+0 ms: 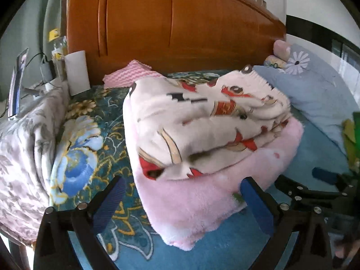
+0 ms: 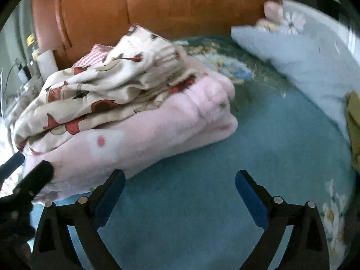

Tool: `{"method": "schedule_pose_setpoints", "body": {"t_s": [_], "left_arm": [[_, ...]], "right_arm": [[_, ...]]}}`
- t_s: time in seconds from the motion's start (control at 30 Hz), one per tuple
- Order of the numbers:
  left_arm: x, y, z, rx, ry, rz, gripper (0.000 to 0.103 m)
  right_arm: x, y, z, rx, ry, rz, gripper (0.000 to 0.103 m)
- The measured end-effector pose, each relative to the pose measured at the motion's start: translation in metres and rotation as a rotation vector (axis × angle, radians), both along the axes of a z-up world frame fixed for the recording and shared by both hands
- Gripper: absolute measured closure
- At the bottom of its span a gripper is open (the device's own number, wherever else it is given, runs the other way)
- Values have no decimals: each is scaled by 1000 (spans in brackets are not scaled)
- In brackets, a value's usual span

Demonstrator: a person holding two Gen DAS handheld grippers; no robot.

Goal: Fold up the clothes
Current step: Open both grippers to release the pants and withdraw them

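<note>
Both sets of jaws spread wide, gripping nothing. Left gripper: hovering at the near edge of the clothes stack, its right finger touching or just beside the pink fleece. Right gripper: over bare blue bedsheet, stack at its 10 o'clock. Cream printed garment: folded, lying on top of folded pink fleece garment, centre of bed. Wooden headboard: 12 o'clock. Pale blue pillow: 2 o'clock. Grey floral quilt: 9 o'clock.
</note>
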State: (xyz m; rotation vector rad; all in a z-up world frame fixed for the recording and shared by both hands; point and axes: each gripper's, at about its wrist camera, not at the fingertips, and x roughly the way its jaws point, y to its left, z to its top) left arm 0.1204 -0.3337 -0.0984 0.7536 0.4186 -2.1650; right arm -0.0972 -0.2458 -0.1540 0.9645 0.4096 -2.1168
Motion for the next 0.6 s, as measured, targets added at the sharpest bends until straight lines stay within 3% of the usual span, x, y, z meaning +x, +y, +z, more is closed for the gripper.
{"method": "schedule_pose_setpoints", "body": {"t_s": [0.1,0.2,0.3,0.37,0.6], "left_arm": [[-3,0,-13,-4,-11,31,0],[3,-18,-23,127,37,35,0],[17,-36,-35,291,160,49,0],[21,-37,-33,294,192,57,0],[10,-28,-26,219,109,96,0]], "right_arm": [[4,-8,-8,22,95,10,4],[-1,-12,-16,25,82,10,2],[-2,-17,-21,40,88,29,0],[-3,-21,-24,57,94,48,0],[-15,-25,-30,63,75,40,0]]}}
